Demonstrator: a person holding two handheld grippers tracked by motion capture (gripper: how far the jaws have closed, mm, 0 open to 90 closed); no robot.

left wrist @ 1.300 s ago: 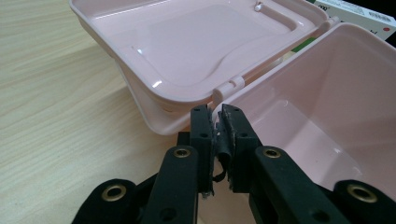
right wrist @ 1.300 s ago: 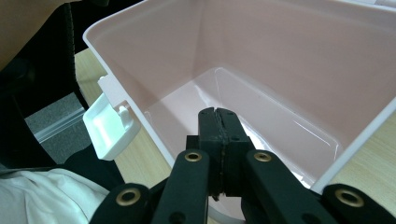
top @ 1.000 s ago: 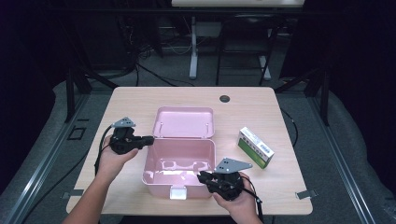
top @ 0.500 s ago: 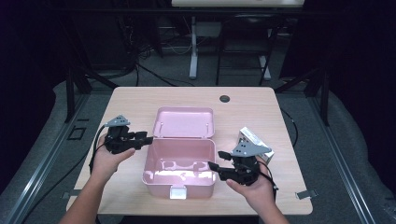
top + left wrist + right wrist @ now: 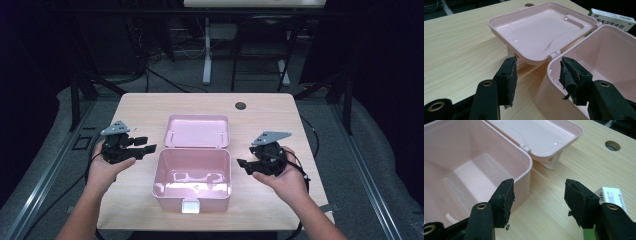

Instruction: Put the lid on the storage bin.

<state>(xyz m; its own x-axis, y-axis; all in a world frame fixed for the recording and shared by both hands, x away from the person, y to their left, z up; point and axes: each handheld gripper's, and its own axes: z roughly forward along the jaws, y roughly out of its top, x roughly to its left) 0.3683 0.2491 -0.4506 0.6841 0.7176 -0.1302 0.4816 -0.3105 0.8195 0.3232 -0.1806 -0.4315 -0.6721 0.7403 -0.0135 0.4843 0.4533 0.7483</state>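
While both tools [image 5: 146, 145] [image 5: 243, 166] gape empty, jaws just opened, pink box [image 5: 193, 172] sits between.

Both grippers' jaws freshly opened, right gripper [image 5: 248, 166] now off the pink box [image 5: 193, 176].

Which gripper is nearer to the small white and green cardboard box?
Right. The right gripper is beside the small white and green cardboard box; the left gripper is beyond the open pink plastic case, far from it.
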